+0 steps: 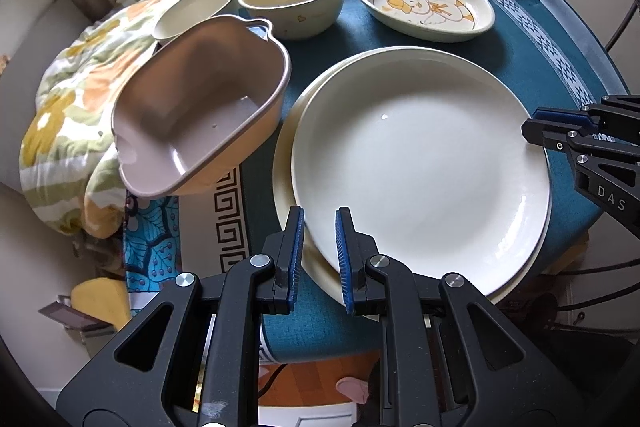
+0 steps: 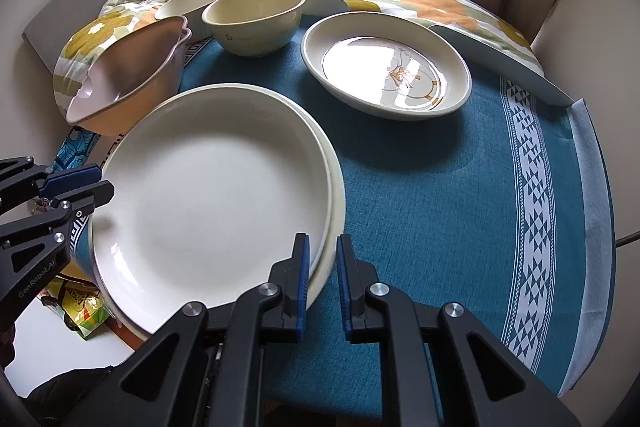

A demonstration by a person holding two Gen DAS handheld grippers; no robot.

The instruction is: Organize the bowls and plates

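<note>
Both tongs (image 1: 319, 259) (image 2: 323, 283) clamped on white plate (image 1: 420, 163) rim | glossy, round, stacked on cream plate (image 1: 286, 147)

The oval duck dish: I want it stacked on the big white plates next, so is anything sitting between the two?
Nothing visible does. Only bare blue tablecloth lies between the oval duck dish and the stacked white plates. The cream bowl and the tilted pink dish sit off to the left of that path.

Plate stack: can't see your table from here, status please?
Left gripper and right gripper shut, each at the rim of the two stacked white plates. Pink handled bowl close beside the stack.
</note>
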